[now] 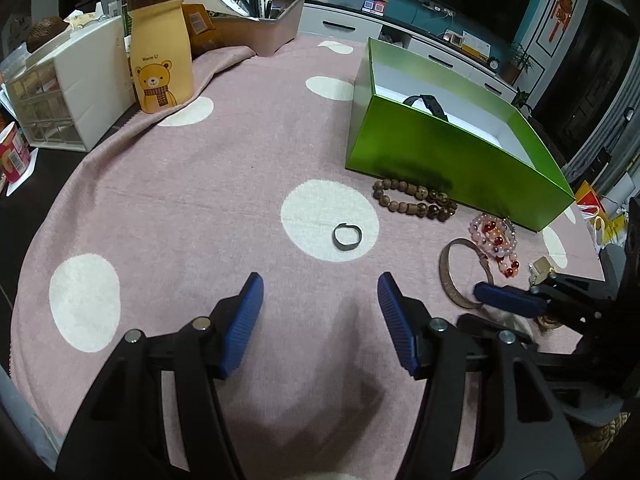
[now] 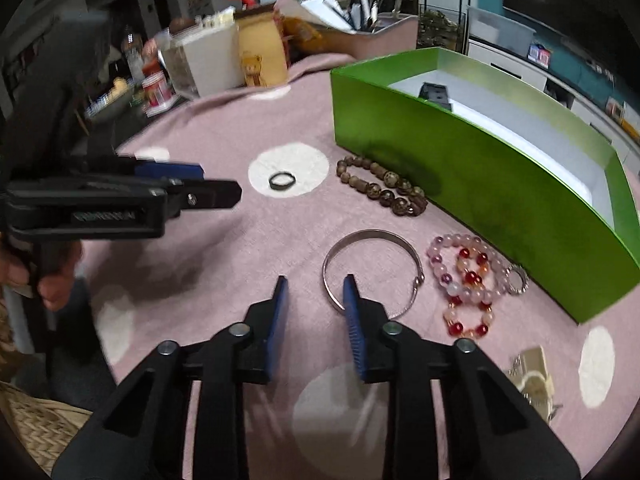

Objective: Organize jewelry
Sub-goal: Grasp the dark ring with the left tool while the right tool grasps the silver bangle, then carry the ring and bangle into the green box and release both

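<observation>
On the pink dotted cloth my left gripper (image 1: 320, 284) stands open and empty, with a small dark ring (image 1: 347, 237) on a white dot just ahead of it. My right gripper (image 2: 316, 280) is narrowly open over bare cloth. Its right fingertip overlaps the near rim of a silver bangle (image 2: 372, 236). Beside the bangle lie pink and red bead bracelets (image 2: 464, 280), and a brown wooden bead bracelet (image 2: 380, 188) lies against the green box (image 2: 440, 160). A black band (image 2: 436, 94) lies inside the box.
A bear-print bottle (image 1: 160, 60), a white drawer organizer (image 1: 68, 92) and a pen tray (image 1: 264, 28) crowd the far left of the table. A gold trinket (image 2: 532, 376) lies near the cloth's right edge. A woven basket (image 2: 40, 420) sits low at left.
</observation>
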Demonstrator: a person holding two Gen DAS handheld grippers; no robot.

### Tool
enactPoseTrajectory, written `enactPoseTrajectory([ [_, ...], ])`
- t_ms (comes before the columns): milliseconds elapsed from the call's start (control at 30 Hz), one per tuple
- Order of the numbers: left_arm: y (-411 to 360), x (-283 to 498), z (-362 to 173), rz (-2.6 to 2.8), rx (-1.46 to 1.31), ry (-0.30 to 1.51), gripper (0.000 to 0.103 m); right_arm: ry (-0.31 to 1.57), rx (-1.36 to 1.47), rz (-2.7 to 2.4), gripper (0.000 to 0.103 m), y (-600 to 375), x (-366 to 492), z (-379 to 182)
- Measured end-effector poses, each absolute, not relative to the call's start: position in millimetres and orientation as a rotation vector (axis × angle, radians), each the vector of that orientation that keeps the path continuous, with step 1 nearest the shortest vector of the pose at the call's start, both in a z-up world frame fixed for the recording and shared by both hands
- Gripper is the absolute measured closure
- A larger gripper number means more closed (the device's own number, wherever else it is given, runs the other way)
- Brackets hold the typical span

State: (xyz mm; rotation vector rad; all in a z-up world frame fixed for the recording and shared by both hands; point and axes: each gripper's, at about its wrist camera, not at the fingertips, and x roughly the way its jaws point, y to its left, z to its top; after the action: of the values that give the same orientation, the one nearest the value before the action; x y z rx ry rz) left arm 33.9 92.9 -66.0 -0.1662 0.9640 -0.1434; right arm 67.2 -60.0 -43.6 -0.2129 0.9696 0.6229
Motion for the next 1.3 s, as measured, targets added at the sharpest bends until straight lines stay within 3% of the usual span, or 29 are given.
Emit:
enactPoseTrajectory([
  [100, 91, 38, -68, -0.151, -0.161, 0.966, 0.044, 0.959, -0.257, 0.597, 0.097, -54, 68, -49],
  [167, 89, 41, -70, -0.156, -0.158, 0.967, 0.045, 0.956, -0.259, 0.587, 0.1, -55, 70, -50],
  [400, 76, 55, -74, -0.177, -0.136, 0.966, 0.055, 0.886, -0.076, 0.585, 0.1, -84, 73, -21],
  [800, 61, 68, -81, -0.175, -0.079, 0.931, 0.084, 0.759, 0.065, 0.545, 0.1, -126, 65, 21],
  [1300, 57, 61, -64, -0.198, -0.092, 0.9, 0.086, 0.736, 0.091, 0.486, 0.1, -148, 65, 26],
])
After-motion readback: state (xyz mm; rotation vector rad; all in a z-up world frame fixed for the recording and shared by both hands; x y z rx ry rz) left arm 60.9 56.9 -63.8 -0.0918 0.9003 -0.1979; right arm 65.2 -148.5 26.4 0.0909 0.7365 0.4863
